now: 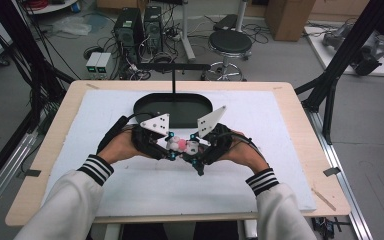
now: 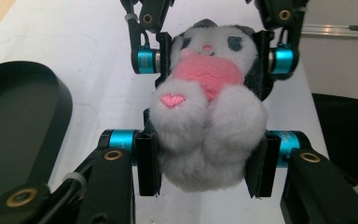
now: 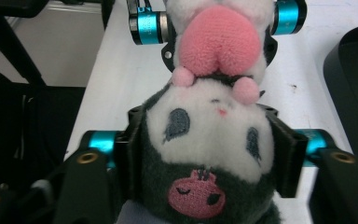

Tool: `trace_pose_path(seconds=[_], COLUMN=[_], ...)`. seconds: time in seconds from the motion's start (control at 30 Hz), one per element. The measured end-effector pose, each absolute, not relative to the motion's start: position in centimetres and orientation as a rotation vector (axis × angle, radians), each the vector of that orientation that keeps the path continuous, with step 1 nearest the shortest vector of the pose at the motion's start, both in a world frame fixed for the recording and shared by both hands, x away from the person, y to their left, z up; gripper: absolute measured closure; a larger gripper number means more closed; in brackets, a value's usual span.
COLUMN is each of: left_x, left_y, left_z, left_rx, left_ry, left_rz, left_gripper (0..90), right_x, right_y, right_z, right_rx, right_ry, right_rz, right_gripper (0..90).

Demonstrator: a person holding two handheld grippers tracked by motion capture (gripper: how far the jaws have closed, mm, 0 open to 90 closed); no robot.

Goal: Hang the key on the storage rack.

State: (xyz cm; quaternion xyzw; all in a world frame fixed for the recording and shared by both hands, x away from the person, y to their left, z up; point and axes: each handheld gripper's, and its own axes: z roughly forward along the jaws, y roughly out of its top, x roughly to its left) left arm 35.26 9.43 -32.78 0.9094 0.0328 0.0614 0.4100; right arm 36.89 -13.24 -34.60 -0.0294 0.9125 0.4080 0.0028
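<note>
I am holding the plush toy (image 2: 208,112) between both tools above the white table (image 1: 130,185). My left tool (image 2: 208,163) is clamping its jaws snugly on the toy's white lower body. My right tool (image 3: 209,154) is gripping the dark head between its pads, though I cannot quite tell how firmly they are pressing. The two tools are meeting tip to tip, and the black tray (image 1: 172,107) is lying just beyond them.
</note>
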Motion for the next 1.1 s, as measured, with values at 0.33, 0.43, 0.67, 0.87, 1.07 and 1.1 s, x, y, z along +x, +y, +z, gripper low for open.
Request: trace_pose_path(seconds=[0.33, 0.43, 0.67, 0.87, 1.07, 1.1], left_x=[35.2, 35.5, 35.8, 36.3, 36.6, 36.7], left_y=[10.4, 11.0, 12.4, 13.1, 14.3, 14.5], left_z=[-32.2, -31.7, -31.2, -31.4, -30.9, -30.8], left_rx=[2.249, 2.230, 2.161, 2.128, 2.059, 2.051], left_ry=[0.176, 0.196, 0.289, 0.418, 0.513, 0.522], left_rz=[0.216, 0.251, 0.308, 0.348, 0.386, 0.395], left_gripper=[55.9, 55.9, 55.8, 55.8, 55.8, 55.8], right_x=[36.8, 36.4, 35.5, 34.2, 33.2, 33.0], right_y=[-14.2, -15.4, -19.1, -22.1, -24.6, -25.1], right_z=[-33.8, -33.5, -33.6, -34.2, -35.1, -35.4], right_rx=[0.154, 0.203, 0.346, 0.458, 0.544, 0.561], right_ry=[2.736, 2.679, 2.537, 2.392, 2.262, 2.238], right_rz=[1.282, 1.321, 1.395, 1.430, 1.499, 1.501], right_gripper=[0.3, 0.3, 0.3, 0.3, 0.3, 0.3])
